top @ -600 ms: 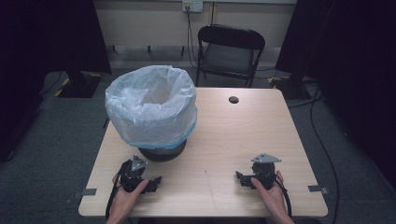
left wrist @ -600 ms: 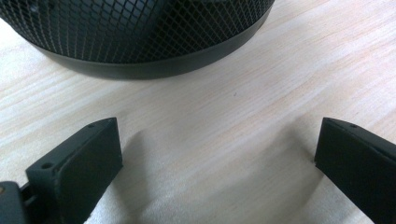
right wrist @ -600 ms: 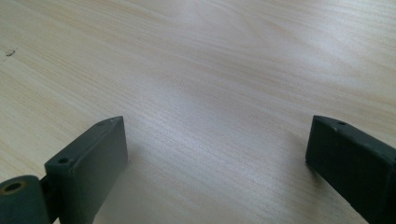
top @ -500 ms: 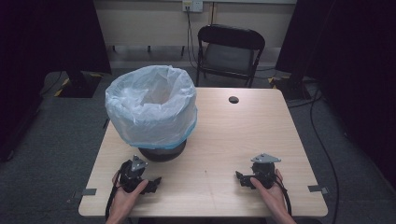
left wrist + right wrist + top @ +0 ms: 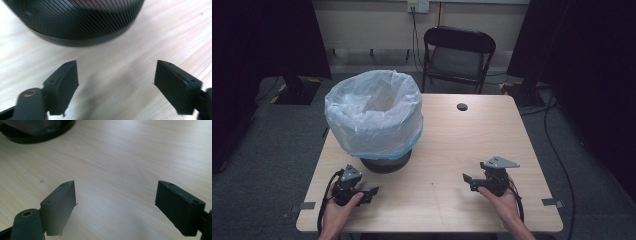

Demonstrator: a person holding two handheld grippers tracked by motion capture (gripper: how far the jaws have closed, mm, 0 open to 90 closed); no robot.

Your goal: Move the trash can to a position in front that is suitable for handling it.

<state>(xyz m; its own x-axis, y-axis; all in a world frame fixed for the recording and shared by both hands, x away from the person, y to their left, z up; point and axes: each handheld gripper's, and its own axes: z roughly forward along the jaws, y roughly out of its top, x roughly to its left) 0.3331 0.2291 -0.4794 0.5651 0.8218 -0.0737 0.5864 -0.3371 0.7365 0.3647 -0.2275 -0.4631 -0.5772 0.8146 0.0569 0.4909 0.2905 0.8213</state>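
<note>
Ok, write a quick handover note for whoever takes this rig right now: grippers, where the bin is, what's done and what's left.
Left gripper: jaws open, nothing between them, low over the table just in front of the bin's dark base.
Right gripper: jaws open, empty, over bare wood near the front right.
Bin: upright at the table's left, white bag folded over its rim.
Done: bag sits in the bin.
Left: neither gripper touches bin or bag; any handling is yet to begin.
</note>
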